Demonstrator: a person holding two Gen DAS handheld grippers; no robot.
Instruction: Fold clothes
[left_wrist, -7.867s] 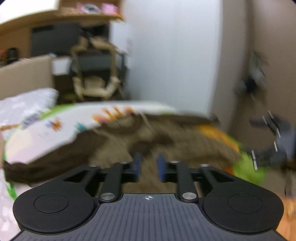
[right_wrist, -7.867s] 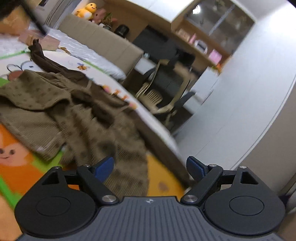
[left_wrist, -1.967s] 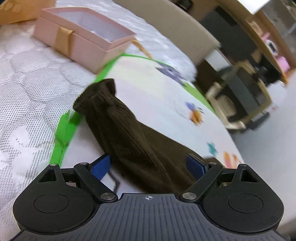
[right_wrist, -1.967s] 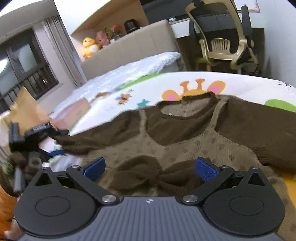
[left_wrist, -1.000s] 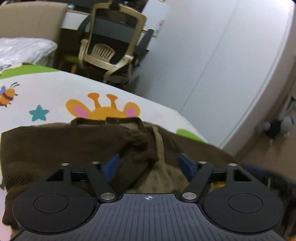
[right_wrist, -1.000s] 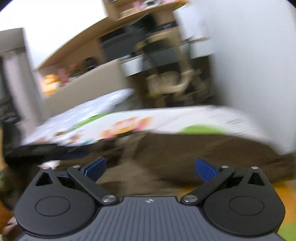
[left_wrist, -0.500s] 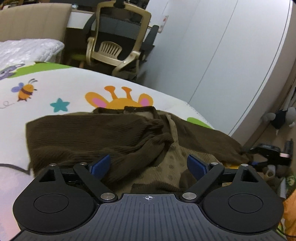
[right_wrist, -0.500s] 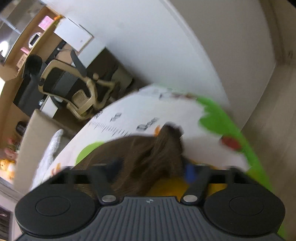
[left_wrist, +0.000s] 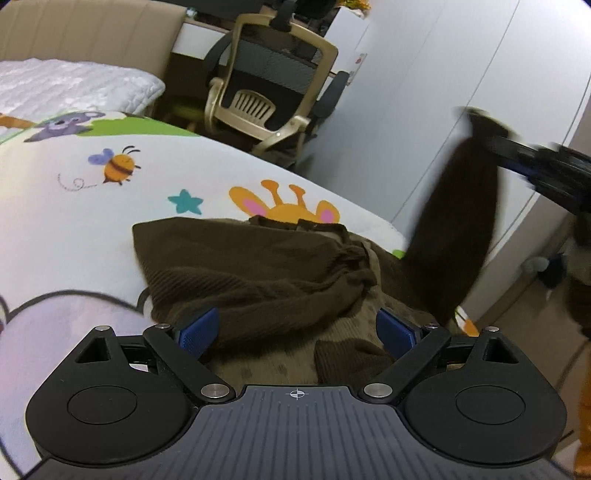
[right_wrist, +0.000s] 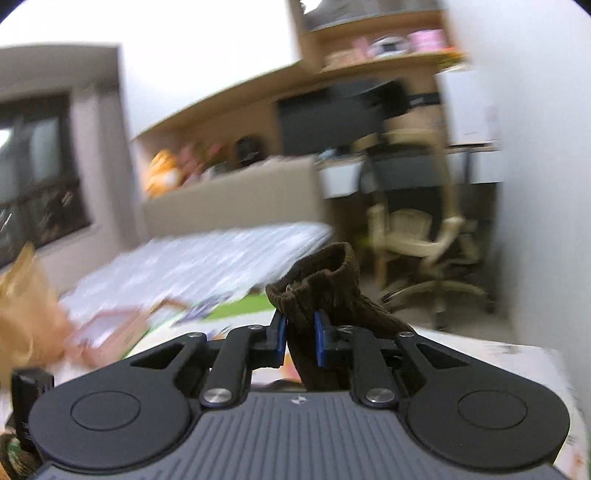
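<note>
A brown knit sweater (left_wrist: 258, 269) lies on a cartoon-print play mat (left_wrist: 92, 206), one dark sleeve folded across its chest. My left gripper (left_wrist: 297, 332) is open and empty just above the sweater's lower front. My right gripper (right_wrist: 300, 338) is shut on the cuff of the other dark brown sleeve (right_wrist: 325, 284). In the left wrist view that sleeve (left_wrist: 454, 229) hangs lifted in the air at the right, held by the right gripper (left_wrist: 498, 144).
An office chair (left_wrist: 266, 96) stands beyond the mat's far edge, beside a white wardrobe wall (left_wrist: 424, 92). A quilted white mattress (left_wrist: 66, 85) and beige headboard lie at the back left. A pink box (right_wrist: 110, 325) and a paper bag (right_wrist: 26, 306) sit at the left.
My right gripper has closed on the right sleeve cuff and lifted it up off the mat. My left gripper let go of the folded left sleeve and has drawn back slightly.
</note>
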